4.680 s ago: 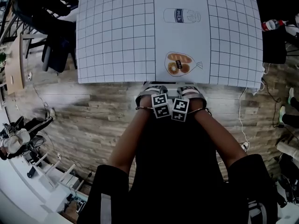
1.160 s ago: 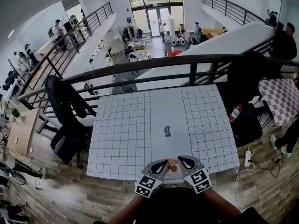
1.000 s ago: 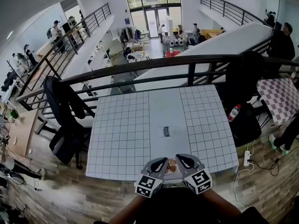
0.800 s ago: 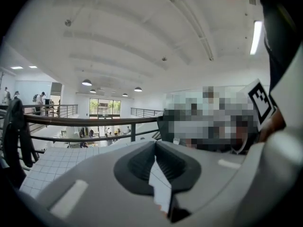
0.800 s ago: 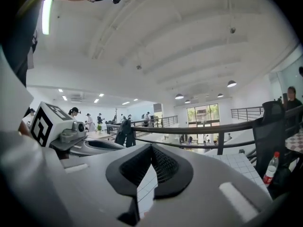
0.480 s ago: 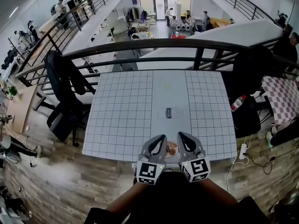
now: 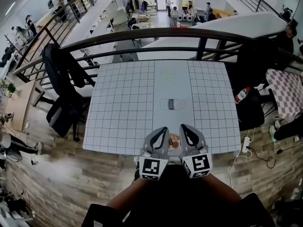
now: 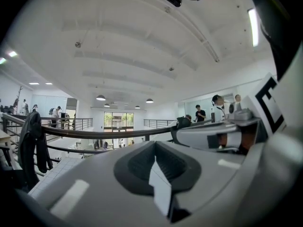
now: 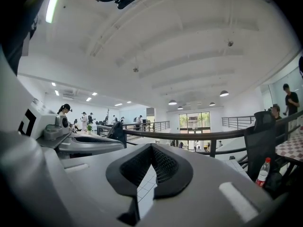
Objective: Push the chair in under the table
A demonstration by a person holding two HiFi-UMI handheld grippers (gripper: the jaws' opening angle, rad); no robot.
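Presently cannot make out the chair at the near edge of the table (image 7: 123, 108); hidden there below tabletop and arms (image 7: 124, 201). Note left gripper (image 7: 163, 131) and right gripper (image 7: 183, 129) side by side above that edge, both sets of jaws closed together on nothing. Note black office chair (image 7: 60, 115) draped with a jacket (image 7: 59, 67) off the table's left side, railing (image 7: 156, 33) beyond, bottle (image 7: 241, 95) at right.

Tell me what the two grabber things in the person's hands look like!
Both the left gripper and right gripper are light grey, rounded shells with curved fingers lined with black ribbed pads. Each carries a white cube with black square markers. The person wears black sleeves.
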